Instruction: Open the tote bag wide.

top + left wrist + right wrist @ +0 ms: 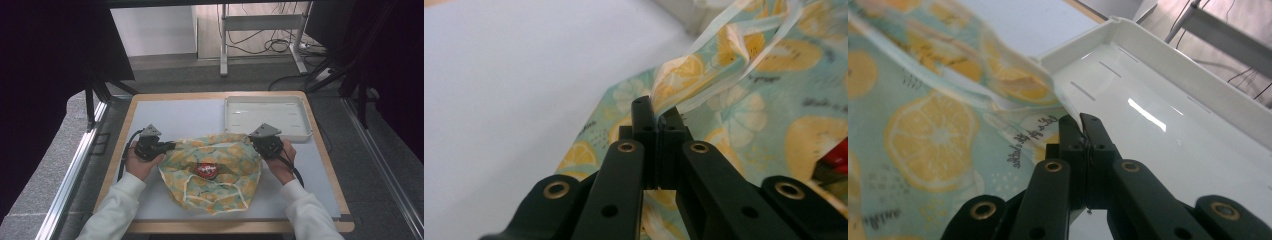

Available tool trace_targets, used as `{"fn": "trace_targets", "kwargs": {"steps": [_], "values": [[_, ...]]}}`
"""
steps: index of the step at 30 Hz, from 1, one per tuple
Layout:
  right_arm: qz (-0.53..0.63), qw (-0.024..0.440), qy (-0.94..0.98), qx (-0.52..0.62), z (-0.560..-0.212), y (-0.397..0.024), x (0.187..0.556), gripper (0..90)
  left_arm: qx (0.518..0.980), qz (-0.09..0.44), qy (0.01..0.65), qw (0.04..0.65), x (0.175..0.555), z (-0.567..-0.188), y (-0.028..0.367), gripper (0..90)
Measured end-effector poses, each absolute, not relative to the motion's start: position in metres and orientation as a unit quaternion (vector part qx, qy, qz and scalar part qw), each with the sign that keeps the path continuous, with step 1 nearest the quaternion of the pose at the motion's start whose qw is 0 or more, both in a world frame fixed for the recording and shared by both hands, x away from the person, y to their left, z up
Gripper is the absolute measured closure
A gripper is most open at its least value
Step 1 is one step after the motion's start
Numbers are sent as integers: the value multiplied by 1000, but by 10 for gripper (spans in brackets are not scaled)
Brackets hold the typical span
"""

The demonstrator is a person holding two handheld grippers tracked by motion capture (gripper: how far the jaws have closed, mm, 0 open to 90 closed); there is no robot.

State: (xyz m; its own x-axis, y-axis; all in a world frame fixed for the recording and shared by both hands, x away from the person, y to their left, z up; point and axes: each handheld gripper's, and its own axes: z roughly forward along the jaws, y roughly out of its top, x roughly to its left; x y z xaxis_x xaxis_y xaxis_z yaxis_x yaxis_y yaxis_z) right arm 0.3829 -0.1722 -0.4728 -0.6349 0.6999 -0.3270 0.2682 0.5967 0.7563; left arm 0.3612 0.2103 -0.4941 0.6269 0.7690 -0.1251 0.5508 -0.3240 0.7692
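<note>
Lemon-print cloth (pixel 215 170): spread lengthwise between left gripper (pixel 167 146) and right gripper (pixel 256 142), each clamped on an opposite far corner.

Lemon-print cloth bag (pixel 215 172) spread on grey-matted worktop (pixel 180 117), red item (pixel 207 170) at centre; gripped at left edge by left claw (pixel 170 146), right edge by right claw (pixel 256 145). White tray (pixel 267 132) behind.

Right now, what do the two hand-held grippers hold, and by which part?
Both hold the lemon-print cloth: the left hand-held gripper pinches its pale edge band, the right hand-held gripper its edge on the opposite side, beside the white tray.
</note>
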Motion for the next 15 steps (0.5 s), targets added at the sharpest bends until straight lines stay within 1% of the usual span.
{"fn": "trace_targets", "kwargs": {"steps": [4,6,7,8,10,15], "values": [[330,314,851,263,-483,-171,368,881,806,126,415,404,361,-501,209,900],[330,299,855,266,-488,-175,364,881,807,122,414,403,361,-503,209,900],[330,299,855,266,-488,-175,364,881,807,122,414,403,361,-503,209,900],[327,283,860,271,-493,-180,362,880,809,119,412,401,362,-504,207,900],[328,266,862,279,-497,-184,363,880,811,117,413,398,362,-507,205,900],[307,235,873,296,-508,-183,369,878,819,110,414,381,366,-515,200,899]]}}
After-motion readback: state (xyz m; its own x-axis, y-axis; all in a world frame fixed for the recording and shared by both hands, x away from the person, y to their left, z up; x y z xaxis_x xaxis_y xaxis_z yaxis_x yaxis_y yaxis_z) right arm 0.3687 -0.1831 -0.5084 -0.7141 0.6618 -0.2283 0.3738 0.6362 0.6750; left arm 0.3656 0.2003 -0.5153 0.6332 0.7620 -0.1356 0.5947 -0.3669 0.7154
